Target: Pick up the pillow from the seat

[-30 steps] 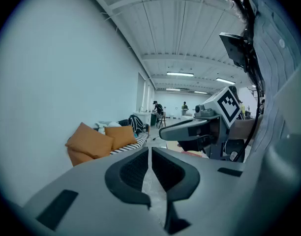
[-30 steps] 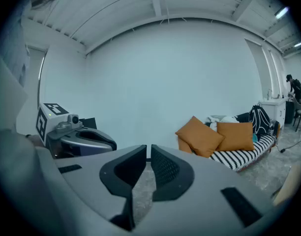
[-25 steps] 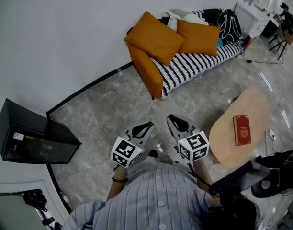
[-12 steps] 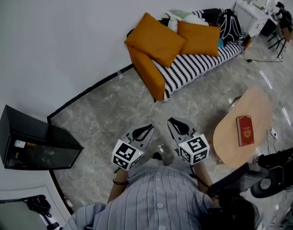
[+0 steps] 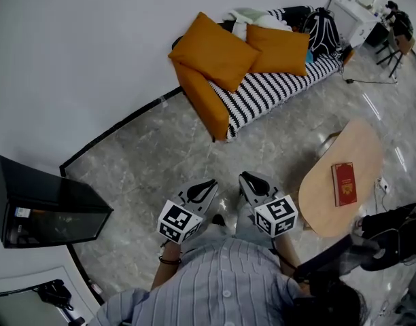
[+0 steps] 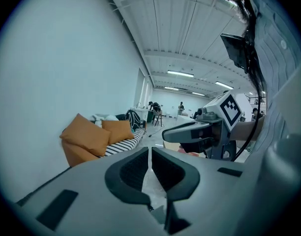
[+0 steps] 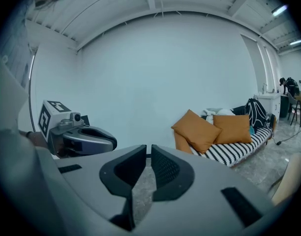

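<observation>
Orange pillow (image 5: 215, 49) leans on the striped seat (image 5: 276, 94) by the wall, well apart from my left gripper (image 5: 209, 183) and right gripper (image 5: 247, 178). Both have jaws together, nothing held. Red book (image 5: 343, 183): cover print too small to read.

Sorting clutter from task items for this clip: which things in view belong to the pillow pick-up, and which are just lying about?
Job in hand: orange pillows on the striped seat; left hand-held gripper and right hand-held gripper, both shut and empty.

Lying about: red book on the oval table; black box by the wall; black backpack.
</observation>
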`<state>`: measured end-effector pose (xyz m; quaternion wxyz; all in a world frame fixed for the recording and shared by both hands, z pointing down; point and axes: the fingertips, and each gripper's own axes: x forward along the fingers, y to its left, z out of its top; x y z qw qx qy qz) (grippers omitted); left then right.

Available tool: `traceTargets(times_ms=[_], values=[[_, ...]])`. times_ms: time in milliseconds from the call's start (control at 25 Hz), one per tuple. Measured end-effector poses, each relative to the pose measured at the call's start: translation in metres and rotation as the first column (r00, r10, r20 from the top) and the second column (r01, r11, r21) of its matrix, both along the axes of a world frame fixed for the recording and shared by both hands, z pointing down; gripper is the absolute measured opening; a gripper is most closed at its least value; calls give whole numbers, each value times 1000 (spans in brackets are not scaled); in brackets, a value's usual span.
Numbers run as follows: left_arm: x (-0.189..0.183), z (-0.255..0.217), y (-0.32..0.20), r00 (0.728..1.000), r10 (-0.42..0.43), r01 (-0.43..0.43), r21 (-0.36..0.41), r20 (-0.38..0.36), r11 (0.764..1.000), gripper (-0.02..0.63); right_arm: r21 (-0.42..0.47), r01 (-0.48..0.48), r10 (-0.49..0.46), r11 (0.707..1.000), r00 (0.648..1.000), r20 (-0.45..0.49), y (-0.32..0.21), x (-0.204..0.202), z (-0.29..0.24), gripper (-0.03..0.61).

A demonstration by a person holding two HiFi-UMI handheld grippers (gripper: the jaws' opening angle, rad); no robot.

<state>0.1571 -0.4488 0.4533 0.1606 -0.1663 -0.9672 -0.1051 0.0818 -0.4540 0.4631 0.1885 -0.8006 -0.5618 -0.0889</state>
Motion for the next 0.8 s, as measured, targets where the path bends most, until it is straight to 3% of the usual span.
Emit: traceTargets(times_ms=[360,800], values=[[-30,10,63,996,-79,79,7,-37,997,11,4,43,-43,999,998,-36,67,-42,10,40],[-132,-15,167,987,-164,163,-37,-5,986,11,-7,137,-138,990,990,-33,173,-136,-7,40]])
